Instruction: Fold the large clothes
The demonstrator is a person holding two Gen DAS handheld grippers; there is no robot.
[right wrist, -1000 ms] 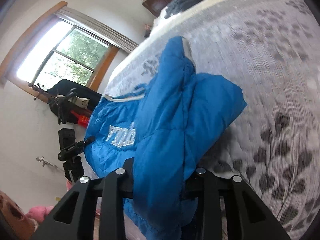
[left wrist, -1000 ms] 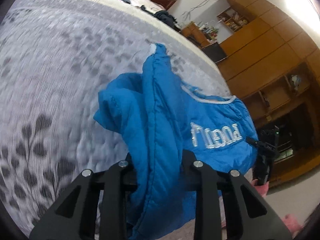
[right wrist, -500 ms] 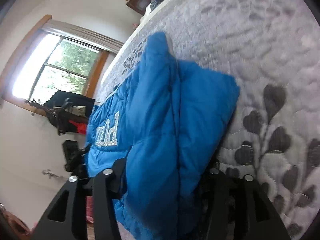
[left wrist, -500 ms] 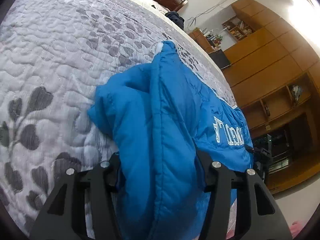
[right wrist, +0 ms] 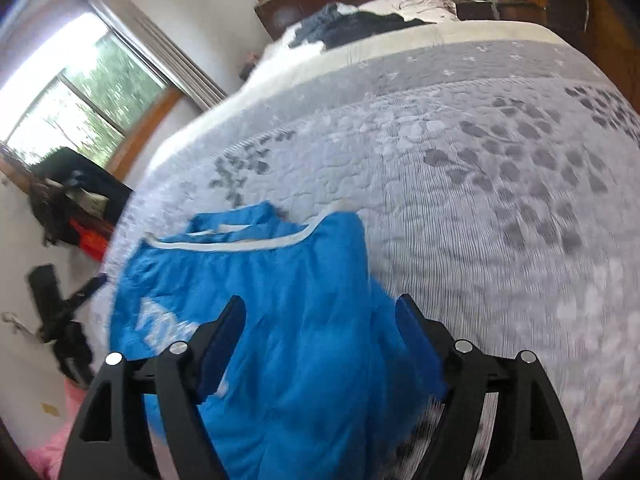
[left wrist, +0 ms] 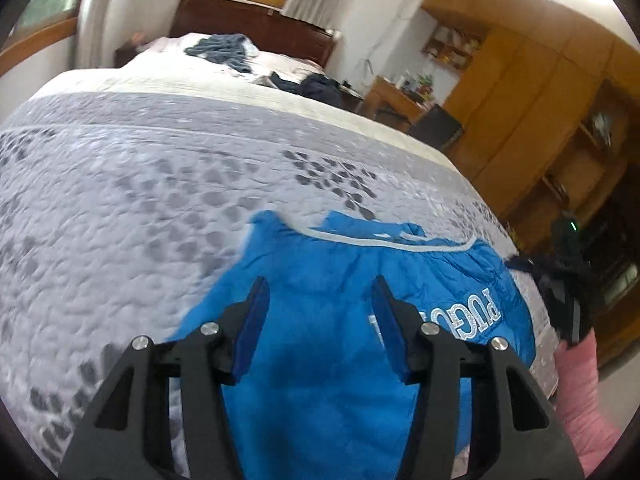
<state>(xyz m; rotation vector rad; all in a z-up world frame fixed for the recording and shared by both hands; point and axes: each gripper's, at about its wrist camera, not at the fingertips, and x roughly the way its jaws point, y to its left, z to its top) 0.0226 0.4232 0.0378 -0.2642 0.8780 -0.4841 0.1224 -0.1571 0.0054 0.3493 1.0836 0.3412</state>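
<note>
Both tongs spread wide, nothing held: left tongs (left wrist: 318, 300) and right tongs (right wrist: 320, 320) hovering over the near part of a blue padded jacket (left wrist: 340, 320), apart from the fabric as far as can be told. Jacket lying in a folded bundle near the foot edge of the bed (left wrist: 140, 184), on the grey leaf-print quilt (right wrist: 500, 200), white-trimmed edge (left wrist: 384, 242) toward the headboard, silver lettering (left wrist: 468, 316) facing up.

Likely trouble: puffy, springy filling pushing the folded layers back open once let go; slippery shell sliding toward the bed edge and off onto the floor, given how close the bundle sits to it; a careless regrasp catching only the top layer and dragging the fold apart.

No containers in view; dark clothes (right wrist: 352, 24) heaped loose by the pillows, not in anything.
</note>
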